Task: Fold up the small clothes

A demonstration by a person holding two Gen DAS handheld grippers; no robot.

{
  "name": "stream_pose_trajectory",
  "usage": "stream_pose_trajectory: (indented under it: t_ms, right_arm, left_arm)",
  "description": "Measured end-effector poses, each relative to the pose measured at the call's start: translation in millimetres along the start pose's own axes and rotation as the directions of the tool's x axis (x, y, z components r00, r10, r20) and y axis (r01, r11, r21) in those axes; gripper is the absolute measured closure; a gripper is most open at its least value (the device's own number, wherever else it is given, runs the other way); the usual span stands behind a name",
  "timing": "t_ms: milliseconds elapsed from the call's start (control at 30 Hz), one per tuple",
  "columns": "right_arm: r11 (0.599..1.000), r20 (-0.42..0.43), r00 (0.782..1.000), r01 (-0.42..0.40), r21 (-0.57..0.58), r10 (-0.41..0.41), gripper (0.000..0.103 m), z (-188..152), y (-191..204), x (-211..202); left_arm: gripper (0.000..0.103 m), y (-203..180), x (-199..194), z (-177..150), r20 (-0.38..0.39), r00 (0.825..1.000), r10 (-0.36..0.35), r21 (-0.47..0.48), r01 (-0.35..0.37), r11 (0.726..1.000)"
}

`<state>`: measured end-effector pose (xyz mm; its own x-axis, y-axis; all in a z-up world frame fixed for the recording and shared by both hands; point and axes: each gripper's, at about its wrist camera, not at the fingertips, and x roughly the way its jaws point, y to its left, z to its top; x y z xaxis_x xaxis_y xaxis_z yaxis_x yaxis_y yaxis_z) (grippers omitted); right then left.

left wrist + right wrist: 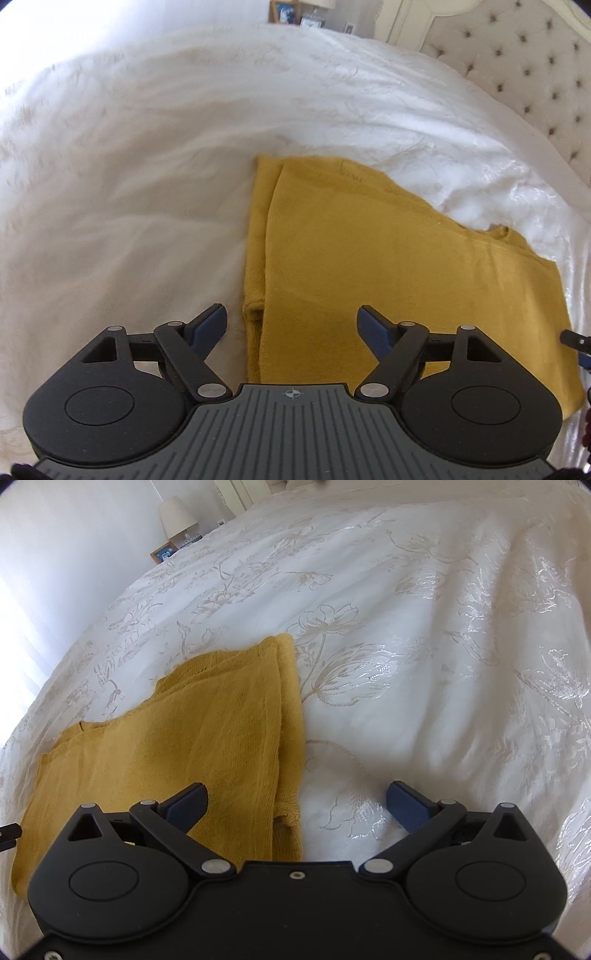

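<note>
Mid-fold, I'd judge: 1 mustard knit top [388, 280] lies flat on the bed [129, 184] w/ one side already turned in lengthwise, so the next move prob calls for pinching an end edge & doubling it over. Left gripper [291, 325] hangs over the top's near folded edge, jaws spread, nothing btwn them; right gripper [297, 805] also spread & empty, straddling the other long edge. Count: 1 garment, 2 grippers, 1 lamp [177, 517], 1 photo frame [164, 552].

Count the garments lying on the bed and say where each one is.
1. A yellow knit garment lies partly folded on the white bedspread, just ahead of both open grippers. It also shows in the right wrist view. Others may lie outside both views.
</note>
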<state>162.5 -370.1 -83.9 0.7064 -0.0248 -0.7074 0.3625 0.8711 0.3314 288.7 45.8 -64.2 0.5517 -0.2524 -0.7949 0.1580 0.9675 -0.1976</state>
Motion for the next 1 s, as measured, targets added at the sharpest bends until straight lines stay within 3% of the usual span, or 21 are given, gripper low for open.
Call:
stream_pose_trajectory:
  t_ms: [233, 400, 533, 600, 833, 1000]
  right_arm:
    - [0.999, 0.002, 1.0, 0.022, -0.036, -0.022, 0.0, -1.7, 4.8, 1.5]
    - [0.997, 0.003, 0.999, 0.037, -0.061, -0.037, 0.0, -2.7, 8.6, 2.7]
    - [0.998, 0.005, 0.999, 0.034, -0.055, -0.034, 0.0, -2.2, 8.2, 3.6]
    - [0.998, 0.007, 0.999, 0.035, -0.057, -0.035, 0.0, -2.1, 8.7, 4.4]
    - [0.999, 0.005, 1.0, 0.022, -0.044, -0.022, 0.0, -0.7, 5.4, 2.4]
    - [1.0, 0.001, 1.0, 0.002, -0.016, -0.002, 0.001, 2.5, 0.2, -1.6]
  left_arm:
    - [0.025, 0.8, 22.6, 5.0, 0.001, 0.998, -0.07, 0.044, 0.07, 0.997]
    - [0.026, 4.7, 36.0, 13.2, 0.029, 0.986, -0.162, 0.0, 0.162, 0.987]
    - [0.072, 6.5, 36.9, 16.0, 0.04, 0.988, -0.147, -0.049, 0.149, 0.988]
    - [0.081, 7.4, 33.1, 17.8, 0.037, 0.984, -0.175, -0.068, 0.177, 0.982]
    - [0.085, -32.8, -4.1, 36.2, 0.065, 0.988, -0.142, -0.012, 0.143, 0.99]
    - [0.089, -87.9, -39.5, 53.9, 0.098, 0.975, -0.2, 0.057, 0.195, 0.979]
